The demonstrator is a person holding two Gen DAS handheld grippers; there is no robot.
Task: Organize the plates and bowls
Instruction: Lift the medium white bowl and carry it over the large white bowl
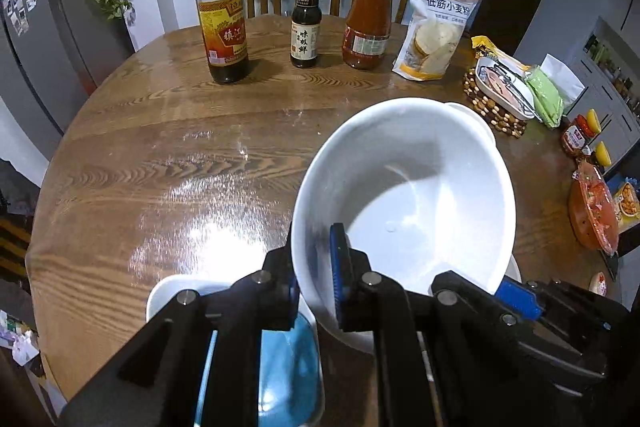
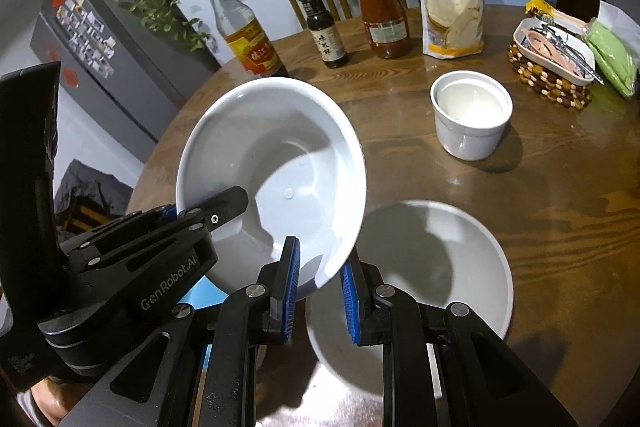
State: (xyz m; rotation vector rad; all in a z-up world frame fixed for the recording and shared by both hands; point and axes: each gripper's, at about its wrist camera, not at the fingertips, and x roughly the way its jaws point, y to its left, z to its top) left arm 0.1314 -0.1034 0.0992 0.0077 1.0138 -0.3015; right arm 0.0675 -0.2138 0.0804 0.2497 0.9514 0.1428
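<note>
A white bowl (image 1: pixel 404 187) hangs tilted above the round wooden table (image 1: pixel 160 155), gripped at its near rim from both sides. My left gripper (image 1: pixel 312 251) is shut on the rim's left part, one blue pad inside the bowl and the other finger outside. My right gripper (image 2: pixel 320 259) is shut on the bowl (image 2: pixel 280 163) at its lower right rim. The left gripper (image 2: pixel 200 207) shows there clamped on the rim's left edge. A white plate (image 2: pixel 448 267) lies on the table under and right of the bowl. A white ramekin (image 2: pixel 472 115) stands beyond it.
Three sauce bottles (image 1: pixel 224 7) and a flour bag (image 1: pixel 436 31) line the table's far side before two wooden chairs. A beaded trivet with a dish (image 2: pixel 552 63) sits far right. A white dish (image 1: pixel 168 293) with something blue lies under the left gripper. Packaged food (image 1: pixel 592 211) crowds the right edge.
</note>
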